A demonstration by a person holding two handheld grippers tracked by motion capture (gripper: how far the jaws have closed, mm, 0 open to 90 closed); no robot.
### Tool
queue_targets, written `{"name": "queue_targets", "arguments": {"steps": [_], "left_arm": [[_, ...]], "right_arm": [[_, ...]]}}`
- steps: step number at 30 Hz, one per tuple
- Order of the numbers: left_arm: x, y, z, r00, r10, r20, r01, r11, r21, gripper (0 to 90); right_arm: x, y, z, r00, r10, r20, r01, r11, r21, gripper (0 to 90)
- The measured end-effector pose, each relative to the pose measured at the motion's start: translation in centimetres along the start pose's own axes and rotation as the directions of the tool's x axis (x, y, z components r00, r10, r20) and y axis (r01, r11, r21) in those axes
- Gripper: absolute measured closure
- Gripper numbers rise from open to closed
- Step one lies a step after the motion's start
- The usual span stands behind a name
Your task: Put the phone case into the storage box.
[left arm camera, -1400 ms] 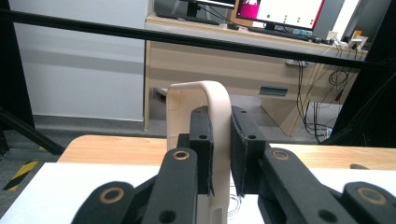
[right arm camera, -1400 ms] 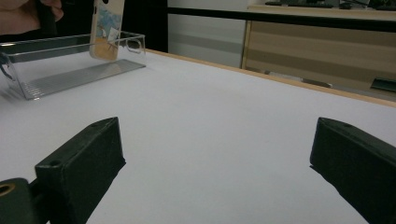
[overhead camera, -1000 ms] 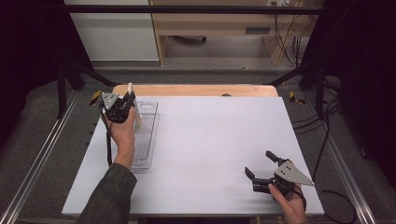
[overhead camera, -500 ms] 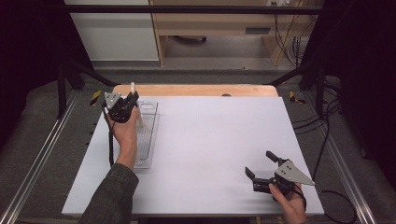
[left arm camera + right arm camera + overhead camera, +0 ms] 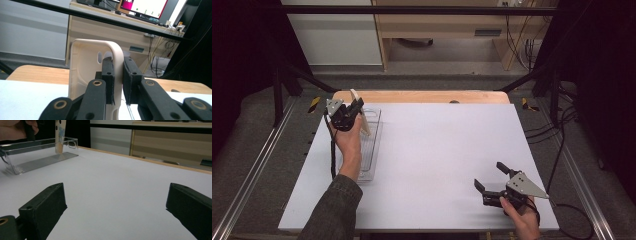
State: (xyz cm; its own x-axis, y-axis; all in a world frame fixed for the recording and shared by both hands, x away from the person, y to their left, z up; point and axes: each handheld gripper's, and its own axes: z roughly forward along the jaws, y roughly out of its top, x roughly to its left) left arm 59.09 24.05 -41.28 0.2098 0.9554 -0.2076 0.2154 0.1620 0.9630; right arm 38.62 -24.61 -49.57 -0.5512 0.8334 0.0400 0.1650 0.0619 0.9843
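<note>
From the high view, the left gripper (image 5: pixel 353 111) has lifted the cream plastic piece (image 5: pixel 360 116) a touch since a second ago, its lower end hanging inside the clear tray (image 5: pixel 373 150), so placing looks close. The right gripper (image 5: pixel 492 180) rests near the table's (image 5: pixel 437 145) front edge. Left gripper view: jaws clamped tight on the piece's curved rim (image 5: pixel 113 50). Right gripper view: jaws wide apart, holding nothing, tray (image 5: pixel 32 147) far off, nothing blocking.

No readable text, labels or numbers are showing anywhere; the monitor (image 5: pixel 147 6) behind the desk is displaying only coloured dots, too small to read.
</note>
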Motion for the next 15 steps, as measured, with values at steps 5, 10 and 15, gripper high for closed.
{"name": "queue_targets", "arguments": {"steps": [5, 10, 15], "left_arm": [[-0.13, -0.07, 0.15, 1.0, -0.007, 0.003, 0.007, 1.0, 0.001, 80.0], [-0.53, -0.15, 0.44, 0.9999, -0.009, 0.009, 0.009, 0.9999, 0.008, 79.5], [-0.85, -0.3, 0.7, 0.9998, -0.01, 0.016, 0.009, 0.9999, 0.012, 79.1]], "right_arm": [[-0.04, 0.0, -0.03, 1.0, 0.005, 0.0, -0.005, 1.0, 0.002, 2.7], [-0.04, -0.01, -0.03, 1.0, 0.008, 0.0, -0.008, 1.0, 0.006, 2.6], [-0.08, -0.03, -0.02, 0.9999, 0.011, 0.0, -0.011, 1.0, 0.009, 2.6]]}}
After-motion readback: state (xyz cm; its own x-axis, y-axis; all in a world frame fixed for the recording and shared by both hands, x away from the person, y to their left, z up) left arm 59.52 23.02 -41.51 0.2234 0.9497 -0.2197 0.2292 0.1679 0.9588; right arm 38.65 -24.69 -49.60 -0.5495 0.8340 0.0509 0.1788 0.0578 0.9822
